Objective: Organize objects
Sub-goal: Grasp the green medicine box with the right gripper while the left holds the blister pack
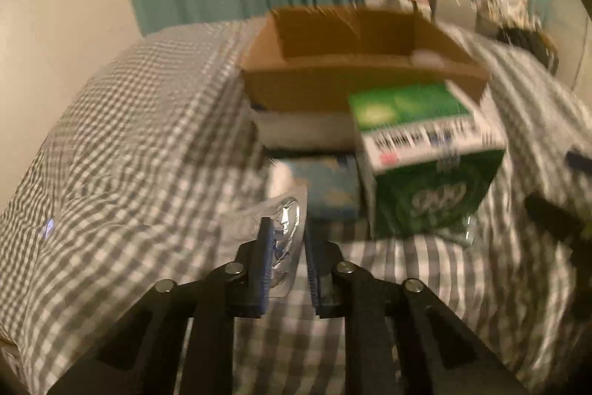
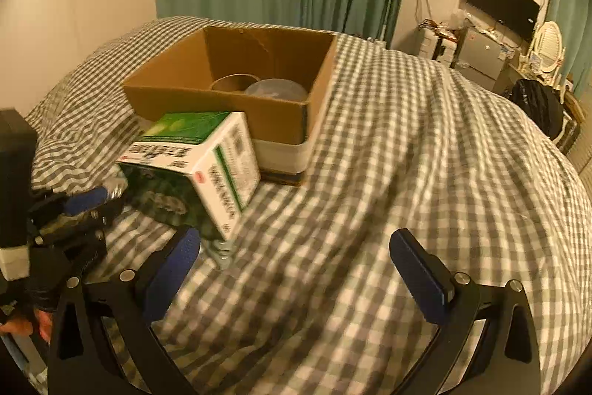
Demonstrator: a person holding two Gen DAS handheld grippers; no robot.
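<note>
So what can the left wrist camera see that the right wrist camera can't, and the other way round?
Only the left wrist view shows the foil blister pack pinched between the left gripper fingers, plus a blue item behind it. Only the right wrist view shows the round containers inside the cardboard box and the open right gripper. Both show the box, the green carton and the checked bedcover.

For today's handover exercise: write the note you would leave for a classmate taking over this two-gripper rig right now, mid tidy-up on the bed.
Left gripper: shut on a foil blister pack, held over the checked bedspread.
Right gripper: open, holds nothing, low over the bedspread.
Cardboard box: open on the bed, a brown roll and a clear lid already inside.
Green and white carton: outside, tilted against the box front.
Left to do: blister pack and carton into the box.
</note>
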